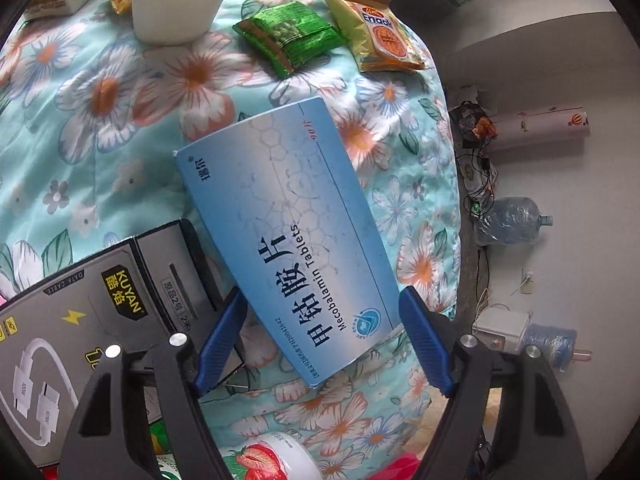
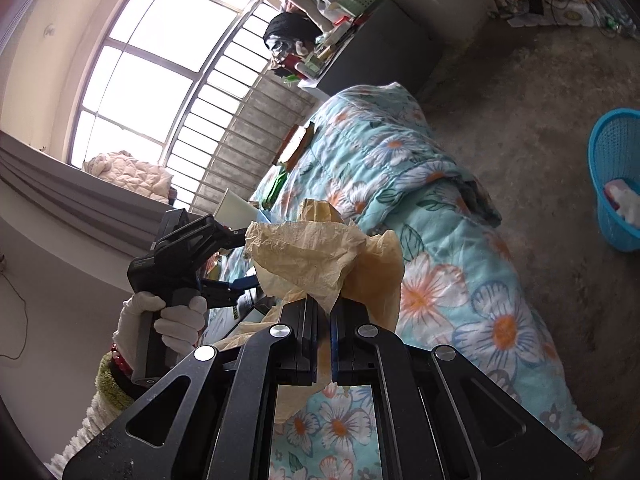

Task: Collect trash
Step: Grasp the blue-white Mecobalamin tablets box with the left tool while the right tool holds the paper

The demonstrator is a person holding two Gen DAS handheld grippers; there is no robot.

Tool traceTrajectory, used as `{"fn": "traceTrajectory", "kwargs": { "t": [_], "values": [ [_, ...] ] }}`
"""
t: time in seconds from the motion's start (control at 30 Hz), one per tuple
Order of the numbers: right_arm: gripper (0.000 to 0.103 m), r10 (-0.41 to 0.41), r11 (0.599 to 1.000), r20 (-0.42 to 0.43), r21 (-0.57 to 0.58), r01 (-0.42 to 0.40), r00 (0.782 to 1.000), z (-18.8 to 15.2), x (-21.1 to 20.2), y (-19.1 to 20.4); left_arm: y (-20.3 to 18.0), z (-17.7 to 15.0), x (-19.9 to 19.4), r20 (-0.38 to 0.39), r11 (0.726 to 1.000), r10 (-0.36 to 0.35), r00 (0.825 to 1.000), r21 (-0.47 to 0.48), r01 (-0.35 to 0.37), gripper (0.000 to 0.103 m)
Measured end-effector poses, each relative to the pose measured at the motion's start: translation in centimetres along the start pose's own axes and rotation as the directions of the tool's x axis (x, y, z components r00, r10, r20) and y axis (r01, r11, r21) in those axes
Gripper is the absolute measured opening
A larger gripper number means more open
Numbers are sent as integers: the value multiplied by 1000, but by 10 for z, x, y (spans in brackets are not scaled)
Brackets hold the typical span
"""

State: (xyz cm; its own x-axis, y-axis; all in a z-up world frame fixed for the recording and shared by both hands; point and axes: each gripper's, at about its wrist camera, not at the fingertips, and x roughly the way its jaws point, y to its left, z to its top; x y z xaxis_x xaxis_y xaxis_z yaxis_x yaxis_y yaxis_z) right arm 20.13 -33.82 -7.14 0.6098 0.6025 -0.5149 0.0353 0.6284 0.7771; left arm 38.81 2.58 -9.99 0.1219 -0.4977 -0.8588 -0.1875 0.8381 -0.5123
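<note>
Two tools in view, both over a bed covered with a floral quilt (image 1: 100, 128).

Left tool (image 1: 322, 338): jaws spread wide, released, pointing steeply down at the quilt. Blue box (image 1: 280, 240) marked "Mecobalamin Tablets" lies flat on the quilt, its near end between the blue fingers (image 1: 424, 344). Whether the pads touch the box cannot be told; they do not look pressed on it.

Around the blue box, left wrist view:
- Grey box (image 1: 80, 320) marked "KUYAN" at 8 o'clock, one corner tucked under the blue box edge.
- Green packet (image 1: 290, 36) at 12 o'clock, well apart.
- Yellow packet (image 1: 372, 28) at 1 o'clock, just beside the green one.
- White cup (image 1: 180, 0) at 11 o'clock, upright.
- Strawberry-print lid (image 1: 272, 456) at 6 o'clock, partly hidden by the tool.

Right tool (image 2: 324, 312): clenched on crumpled tan paper (image 2: 316, 248), which bunches up above the fingertips and hangs a little below them. Paper is clear of the quilt.

Right wrist view: a white-gloved hand (image 2: 160, 320) grips the left tool's handle at 9 o'clock of the paper. Blue basket (image 2: 616, 176) stands on the floor at 3 o'clock, well apart from the bed, with some white and pink scraps inside.
</note>
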Motion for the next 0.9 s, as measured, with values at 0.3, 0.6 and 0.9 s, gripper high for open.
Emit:
{"fn": "traceTrajectory", "kwargs": {
  "t": [0.3,0.6,0.9],
  "values": [
    [3,33,999,-11,29,-33,999,-9,-2,-13,0,4,2,47,991,39,998,-129,-32,81],
    [4,41,998,-22,42,-40,999,-12,0,-18,1,10,7,77,968,97,992,-240,-76,84],
    [4,34,998,-11,58,-33,999,-16,-9,-23,-8,3,11,120,976,152,981,-173,-130,81]
  ]
}}
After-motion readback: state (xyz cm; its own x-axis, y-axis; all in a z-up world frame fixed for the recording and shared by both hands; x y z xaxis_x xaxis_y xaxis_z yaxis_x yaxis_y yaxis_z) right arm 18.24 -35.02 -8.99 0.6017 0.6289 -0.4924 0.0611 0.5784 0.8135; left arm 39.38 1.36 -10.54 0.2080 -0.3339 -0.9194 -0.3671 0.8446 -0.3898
